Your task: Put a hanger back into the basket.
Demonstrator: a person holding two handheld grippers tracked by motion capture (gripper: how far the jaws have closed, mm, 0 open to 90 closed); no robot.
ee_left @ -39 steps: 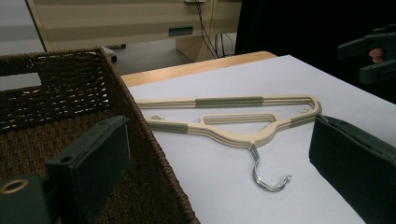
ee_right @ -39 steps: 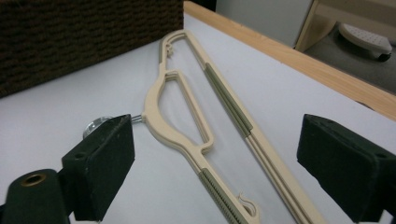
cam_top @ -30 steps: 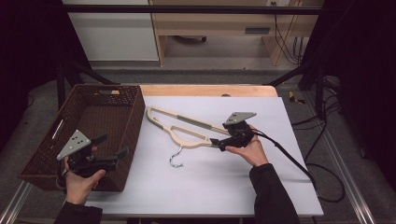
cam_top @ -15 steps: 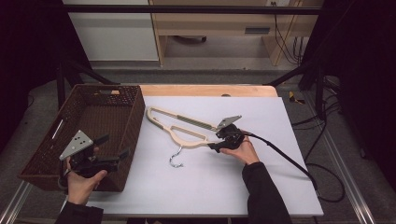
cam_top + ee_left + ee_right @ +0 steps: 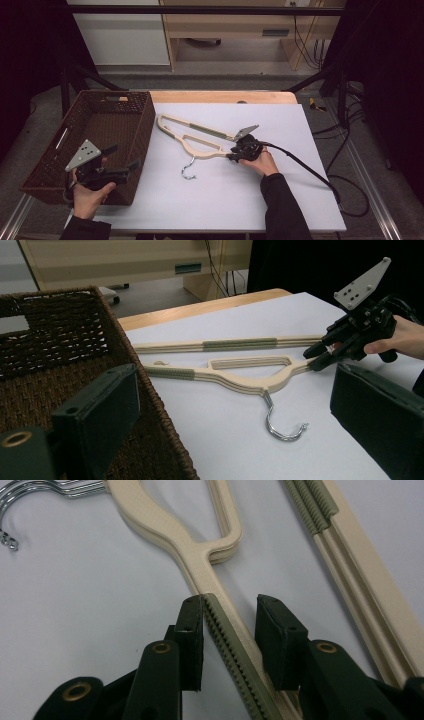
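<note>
A: So, where was the hanger (image 5: 200, 142) lying?

B: Flat on the white table sheet (image 5: 280, 200), just beside the wicker basket (image 5: 60, 155) on the side away from the dark floor, with its steel hook (image 5: 187, 169) curling toward the person and away from the basket's near corner.

A: And the right gripper (image 5: 231, 156)?

B: It was down at the hanger's arm farthest from the basket. In the right gripper view the ribbed green strip (image 5: 235, 650) of that arm ran up between the two black jaws. One pad (image 5: 192, 640) was touching the strip's edge, the other pad (image 5: 274, 640) stood a little apart from it. The jaws had just been closing, with the arm between them but not yet pinched, so I'd call them parted.

A: The left gripper (image 5: 122, 161)?

B: Held over the basket's near wall, jaws wide apart with nothing between them. From its own view, the hanger lay past the basket's rim, and the right gripper showed at the hanger's far end
</note>
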